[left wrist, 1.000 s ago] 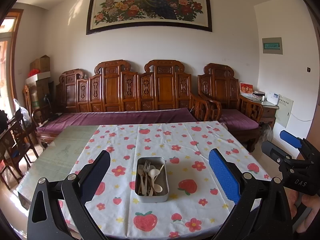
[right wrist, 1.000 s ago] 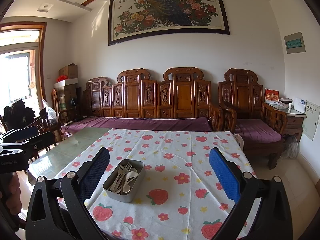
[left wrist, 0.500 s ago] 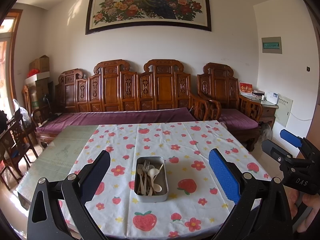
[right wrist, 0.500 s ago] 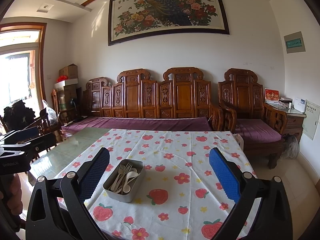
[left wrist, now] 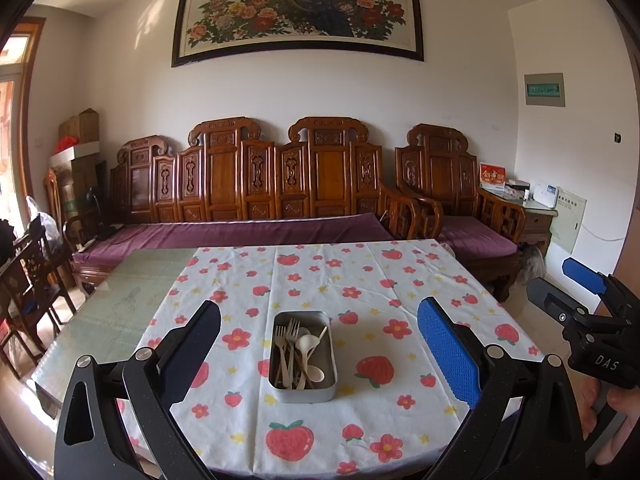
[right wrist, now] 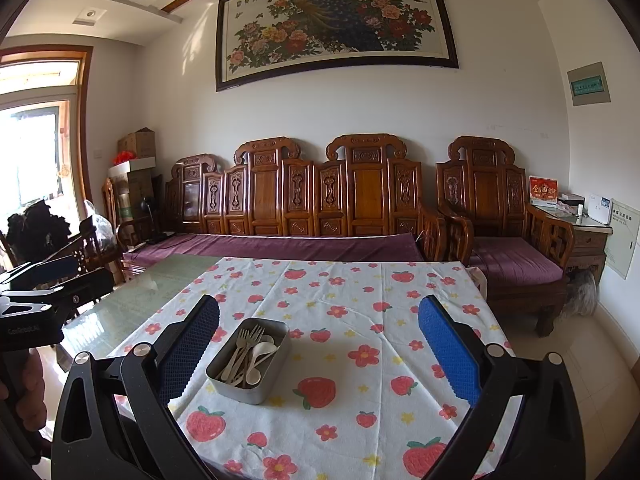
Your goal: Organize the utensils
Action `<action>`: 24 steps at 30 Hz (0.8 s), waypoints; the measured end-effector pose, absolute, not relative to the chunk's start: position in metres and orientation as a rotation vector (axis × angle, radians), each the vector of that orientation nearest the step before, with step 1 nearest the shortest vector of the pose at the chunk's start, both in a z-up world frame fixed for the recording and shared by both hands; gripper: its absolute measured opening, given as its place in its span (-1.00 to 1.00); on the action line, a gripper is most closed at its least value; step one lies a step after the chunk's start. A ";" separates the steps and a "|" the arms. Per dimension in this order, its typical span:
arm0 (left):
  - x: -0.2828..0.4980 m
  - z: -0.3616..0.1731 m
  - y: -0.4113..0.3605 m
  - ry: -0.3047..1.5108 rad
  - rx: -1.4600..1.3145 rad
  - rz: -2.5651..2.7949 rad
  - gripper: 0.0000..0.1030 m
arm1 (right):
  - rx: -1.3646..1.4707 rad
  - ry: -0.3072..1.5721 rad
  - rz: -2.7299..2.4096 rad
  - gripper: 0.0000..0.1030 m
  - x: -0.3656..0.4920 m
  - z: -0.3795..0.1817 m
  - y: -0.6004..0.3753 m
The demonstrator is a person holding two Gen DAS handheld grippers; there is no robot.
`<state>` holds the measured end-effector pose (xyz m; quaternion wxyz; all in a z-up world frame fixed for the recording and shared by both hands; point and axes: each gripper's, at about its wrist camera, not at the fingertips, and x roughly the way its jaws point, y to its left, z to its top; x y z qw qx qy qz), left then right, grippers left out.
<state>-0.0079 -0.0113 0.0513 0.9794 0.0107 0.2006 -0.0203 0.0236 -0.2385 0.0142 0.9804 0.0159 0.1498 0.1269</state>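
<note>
Seen through the left wrist camera, the left hand-held gripper [left wrist: 319, 350] is hovering low in the frame with its fingers spread wide and nothing between them, framing a metal tin [left wrist: 303, 356] that is sitting just below the centre of the picture on the bench [left wrist: 420, 280], whose strawberry-and-flower cloth is covering most of the top. Pale forks [left wrist: 287, 344] and spoons [left wrist: 307, 354] are lying jumbled lengthwise inside the tin. At the right edge, the right hand-held gripper [left wrist: 560, 290] is poking into view, a person's hand [left wrist: 612, 420] wrapping its handle. Through the right wrist camera, the right hand-held gripper [right wrist: 319, 350] is likewise standing wide and empty in the lower frame, with the tin [right wrist: 248, 360] lying left of centre, close to its left finger [right wrist: 188, 352], and the left hand-held gripper [right wrist: 56, 280] showing dark at the left edge. The utensils are looking thin, light and stiff, probably plastic or a wood-fibre blend, and their overlapping is suggesting one could drag its neighbours along; a pinch on a handle near the top of the pile is appearing the safest hold. The tin itself is seeming smooth-walled and likely to slide on the cloth unless steadied by its rim.
</note>
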 end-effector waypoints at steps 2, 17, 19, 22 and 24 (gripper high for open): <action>-0.008 0.050 -0.012 0.404 0.021 -0.041 0.85 | 0.031 0.301 0.256 0.95 0.024 0.014 -0.239; -0.010 0.049 -0.012 0.397 0.019 -0.045 0.85 | 0.032 0.300 0.255 0.95 0.023 0.014 -0.239; -0.010 0.049 -0.011 0.397 0.019 -0.044 0.85 | 0.031 0.299 0.254 0.95 0.023 0.014 -0.239; -0.010 0.048 -0.012 0.398 0.021 -0.044 0.85 | 0.032 0.300 0.254 0.95 0.023 0.014 -0.239; -0.010 0.049 -0.012 0.397 0.018 -0.044 0.85 | 0.032 0.301 0.254 0.95 0.023 0.014 -0.239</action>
